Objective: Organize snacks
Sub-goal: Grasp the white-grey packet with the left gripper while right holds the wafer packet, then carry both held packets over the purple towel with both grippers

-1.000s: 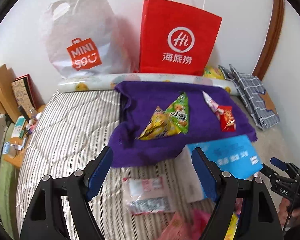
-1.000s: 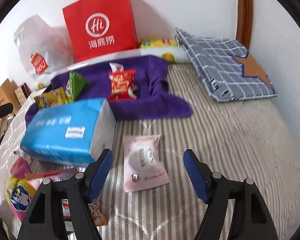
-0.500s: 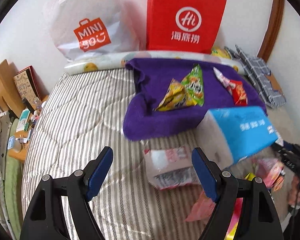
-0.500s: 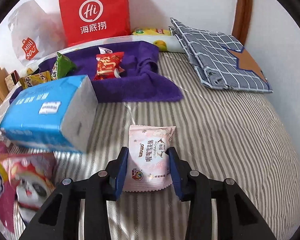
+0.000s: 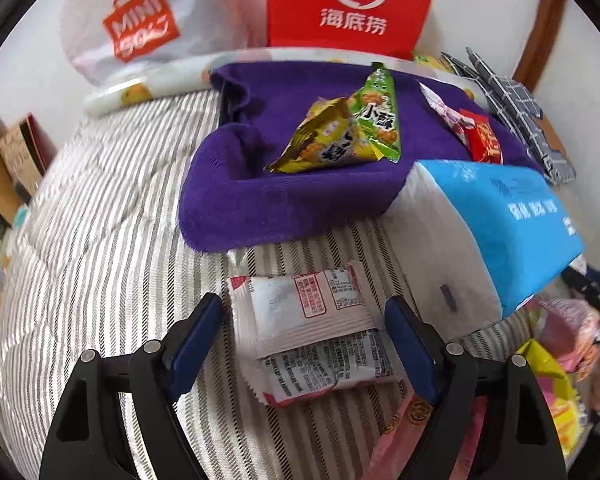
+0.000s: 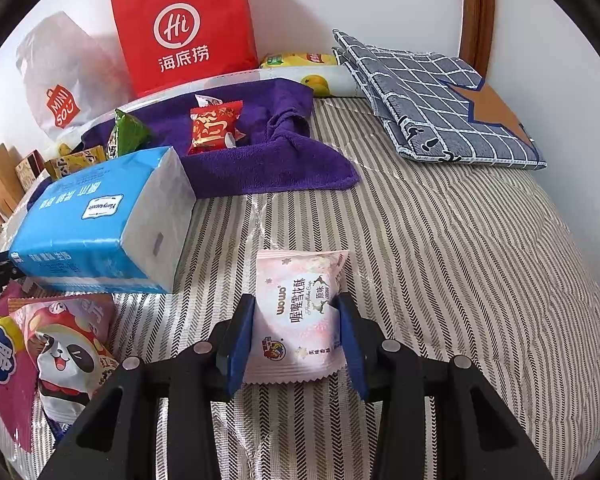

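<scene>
My right gripper (image 6: pixel 296 336) is shut on a pink snack packet (image 6: pixel 300 312) and holds it just above the striped bed. My left gripper (image 5: pixel 306 344) is open, its fingers on either side of a white snack packet (image 5: pixel 316 328) that lies face down on the bed. A purple towel (image 5: pixel 292 184) at the back holds a yellow packet (image 5: pixel 320 144), a green packet (image 5: pixel 380 120) and a red packet (image 5: pixel 482 140). The towel (image 6: pixel 260 160) and the red packet (image 6: pixel 214 128) also show in the right wrist view.
A blue tissue pack (image 5: pixel 496 224) lies right of the white packet; it also shows in the right wrist view (image 6: pixel 100 224). Loose snack bags (image 6: pixel 60 344) lie in front of it. A red paper bag (image 6: pixel 184 28), a white plastic bag (image 6: pixel 60 80) and a checked cloth (image 6: pixel 436 96) stand at the back.
My right gripper closed on the pink packet and lifted it slightly. My left gripper moved forward and down until its open fingers flank the white packet.
</scene>
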`<control>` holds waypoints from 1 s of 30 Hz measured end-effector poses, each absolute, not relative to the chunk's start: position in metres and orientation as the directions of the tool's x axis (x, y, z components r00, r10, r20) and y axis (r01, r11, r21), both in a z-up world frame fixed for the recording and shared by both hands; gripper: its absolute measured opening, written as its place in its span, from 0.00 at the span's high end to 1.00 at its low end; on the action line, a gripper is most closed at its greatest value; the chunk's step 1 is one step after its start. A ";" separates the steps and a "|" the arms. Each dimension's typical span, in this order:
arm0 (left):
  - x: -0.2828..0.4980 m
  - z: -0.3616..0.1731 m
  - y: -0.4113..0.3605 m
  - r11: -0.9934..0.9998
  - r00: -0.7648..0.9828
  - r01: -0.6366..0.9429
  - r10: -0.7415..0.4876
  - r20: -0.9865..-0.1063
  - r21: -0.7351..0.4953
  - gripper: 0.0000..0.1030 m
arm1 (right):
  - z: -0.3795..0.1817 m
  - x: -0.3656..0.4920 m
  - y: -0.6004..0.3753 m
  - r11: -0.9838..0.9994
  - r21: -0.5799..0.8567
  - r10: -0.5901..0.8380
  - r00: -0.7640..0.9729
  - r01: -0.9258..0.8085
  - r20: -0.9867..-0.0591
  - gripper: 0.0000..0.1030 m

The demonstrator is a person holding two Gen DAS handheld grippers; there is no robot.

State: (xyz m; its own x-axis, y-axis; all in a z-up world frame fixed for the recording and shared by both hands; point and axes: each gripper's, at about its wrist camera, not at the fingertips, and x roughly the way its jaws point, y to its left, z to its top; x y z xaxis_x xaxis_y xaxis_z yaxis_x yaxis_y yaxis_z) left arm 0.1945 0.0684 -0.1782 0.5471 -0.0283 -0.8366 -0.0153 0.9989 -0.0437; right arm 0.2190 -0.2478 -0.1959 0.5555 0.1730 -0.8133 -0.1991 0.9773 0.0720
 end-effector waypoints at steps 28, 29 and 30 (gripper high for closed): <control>0.178 -0.179 0.077 0.999 0.597 -0.038 0.004 -0.802 -0.023 0.46 | -0.198 0.219 -0.246 0.976 0.064 0.171 0.555 -0.208 -0.814 0.59; 0.177 -0.179 0.077 0.999 0.597 -0.037 0.004 -0.802 -0.023 0.47 | -0.198 0.219 -0.246 0.976 0.064 0.171 0.556 -0.207 -0.814 0.60; 0.177 -0.179 0.076 0.999 0.598 -0.036 0.008 -0.801 -0.017 0.48 | -0.198 0.219 -0.247 0.977 0.065 0.170 0.556 -0.204 -0.813 0.60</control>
